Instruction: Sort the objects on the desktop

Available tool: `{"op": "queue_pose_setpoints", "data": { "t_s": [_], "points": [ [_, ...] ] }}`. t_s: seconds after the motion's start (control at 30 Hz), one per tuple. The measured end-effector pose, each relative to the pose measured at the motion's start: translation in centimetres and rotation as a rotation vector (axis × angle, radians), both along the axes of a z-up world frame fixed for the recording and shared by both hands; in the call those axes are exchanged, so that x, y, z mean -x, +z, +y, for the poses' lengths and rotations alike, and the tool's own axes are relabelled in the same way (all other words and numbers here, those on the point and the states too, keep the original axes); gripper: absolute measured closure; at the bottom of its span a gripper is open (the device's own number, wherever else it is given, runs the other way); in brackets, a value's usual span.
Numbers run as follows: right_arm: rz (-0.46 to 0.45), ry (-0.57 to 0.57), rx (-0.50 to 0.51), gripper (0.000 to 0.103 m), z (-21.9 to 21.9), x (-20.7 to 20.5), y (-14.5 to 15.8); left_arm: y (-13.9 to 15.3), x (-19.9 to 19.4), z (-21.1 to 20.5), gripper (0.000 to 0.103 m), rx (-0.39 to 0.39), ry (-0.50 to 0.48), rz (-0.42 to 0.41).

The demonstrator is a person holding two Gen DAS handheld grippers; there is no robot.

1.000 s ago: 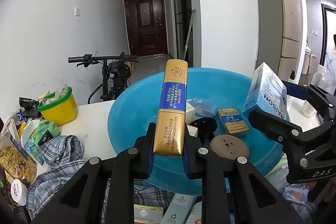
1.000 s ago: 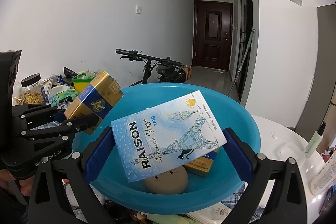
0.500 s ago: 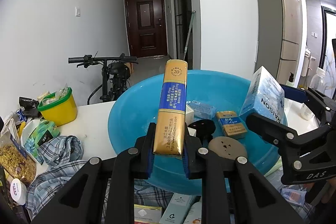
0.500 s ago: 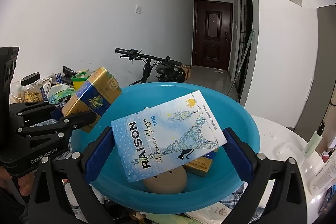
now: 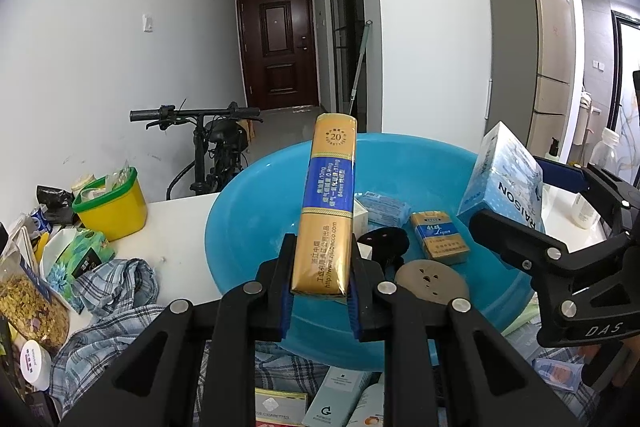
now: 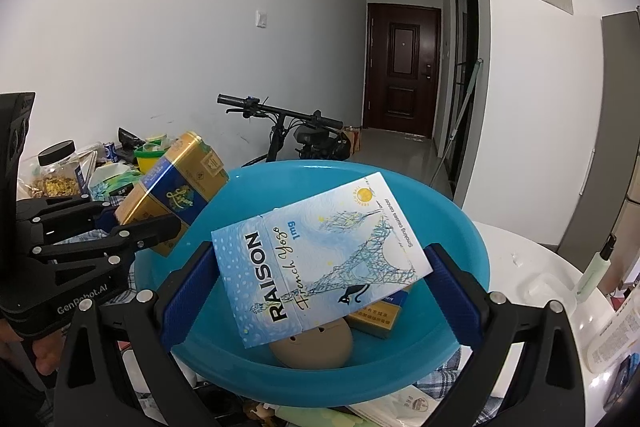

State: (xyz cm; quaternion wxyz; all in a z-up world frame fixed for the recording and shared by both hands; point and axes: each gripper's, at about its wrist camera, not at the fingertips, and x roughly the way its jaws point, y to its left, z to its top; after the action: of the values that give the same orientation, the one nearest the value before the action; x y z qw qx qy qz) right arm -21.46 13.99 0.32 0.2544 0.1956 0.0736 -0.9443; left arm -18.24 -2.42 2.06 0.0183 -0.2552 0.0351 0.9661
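Left wrist view: the left gripper (image 5: 320,279) fingers clamp a gold carton (image 5: 326,211) above the blue basin (image 5: 248,227), while at 3 o'clock the right gripper (image 6: 320,291) fingers hold a Raison box (image 6: 320,259) over it.

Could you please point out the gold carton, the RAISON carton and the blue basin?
gold carton (image 5: 326,211): left wrist view, blue band.
RAISON carton (image 6: 320,259): right wrist view, printed front.
blue basin (image 5: 248,227): left wrist view, inner wall.

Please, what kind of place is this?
Most likely a lived-in apartment: a hallway ends at a dark entrance door, a bicycle is parked indoors, and a tall refrigerator stands near the cluttered white table.
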Motion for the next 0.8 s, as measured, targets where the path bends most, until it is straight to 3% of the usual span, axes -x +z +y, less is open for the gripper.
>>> {"op": "queue_pose_setpoints", "data": {
  "t_s": [0.8],
  "points": [
    [-0.005, -0.003, -0.001, 0.003, 0.43, -0.03, 0.34, -0.27, 0.11, 0.11, 0.08, -0.001, 0.002, -0.008]
  ]
}}
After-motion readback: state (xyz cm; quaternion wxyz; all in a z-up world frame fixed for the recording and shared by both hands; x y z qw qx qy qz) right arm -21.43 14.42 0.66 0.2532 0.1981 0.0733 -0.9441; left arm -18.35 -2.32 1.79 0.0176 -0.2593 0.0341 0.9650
